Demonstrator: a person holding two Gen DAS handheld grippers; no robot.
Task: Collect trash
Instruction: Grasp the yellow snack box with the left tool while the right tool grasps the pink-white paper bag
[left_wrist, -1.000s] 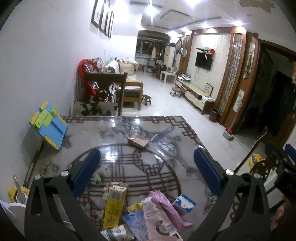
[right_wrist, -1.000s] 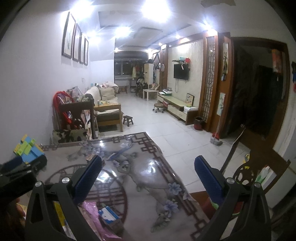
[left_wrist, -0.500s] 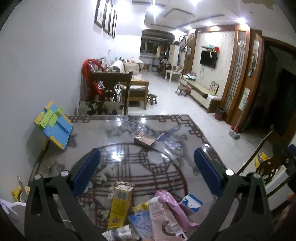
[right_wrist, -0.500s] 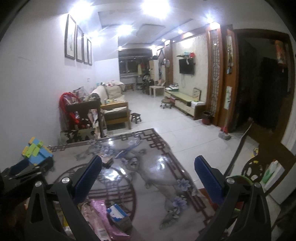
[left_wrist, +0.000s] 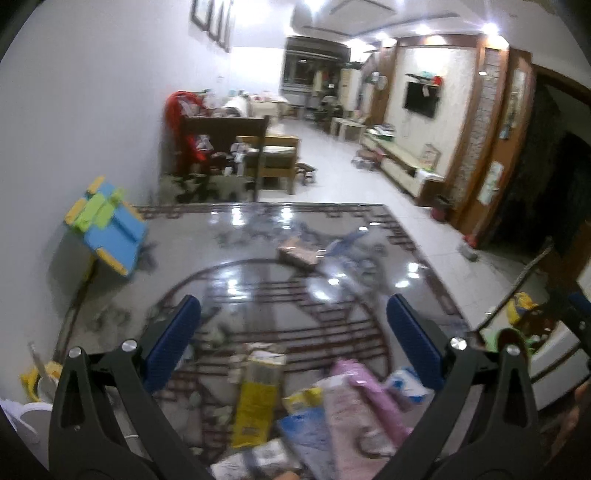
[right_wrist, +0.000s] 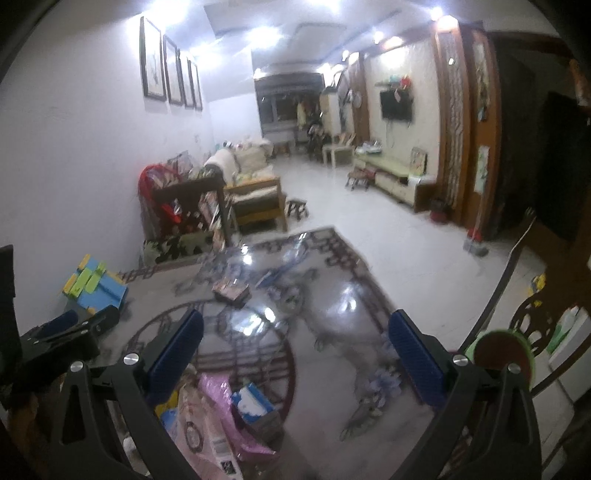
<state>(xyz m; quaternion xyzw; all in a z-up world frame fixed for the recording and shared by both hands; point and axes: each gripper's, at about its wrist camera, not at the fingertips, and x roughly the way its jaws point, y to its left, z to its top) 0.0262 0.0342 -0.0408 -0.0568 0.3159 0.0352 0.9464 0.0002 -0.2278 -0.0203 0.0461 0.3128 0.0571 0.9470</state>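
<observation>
Trash lies heaped at the near edge of the glossy patterned table (left_wrist: 258, 295), right under both wrist cameras: a yellow carton (left_wrist: 256, 395) lying flat with its torn top pointing away, a pink wrapper (left_wrist: 364, 402) just right of it, a blue-white packet (left_wrist: 306, 439) between the 2 and overlapping both, a small blue-and-white tissue pack (left_wrist: 408, 384) against the pink wrapper's far right side. Left gripper (left_wrist: 293, 332) hovers above this heap, released, blue pads spread wide with nothing between them; yellow carton sits in the gap below. Right gripper (right_wrist: 295, 347) likewise released and empty, over bare tabletop a little right of the heap; in its view the pink wrapper (right_wrist: 221, 410) and tissue pack (right_wrist: 255, 402) sit near its left pad, and the left gripper's blue pad tip shows at far left. Both views blurred, so print on the packaging is unreadable. Mid-table, well apart from the heap: a small tan box (left_wrist: 297, 254) and, just right of it, a crumpled clear-blue plastic wrap (left_wrist: 345, 245). At the table's left edge against the white wall, a blue toy board (left_wrist: 109, 230) with yellow and green pieces, tilted. Beyond the far edge, a dark wooden chair (left_wrist: 221, 147) with red fabric draped behind it, then a sofa, white tiled floor, a wall-mounted TV (left_wrist: 421, 98) on the right.
</observation>
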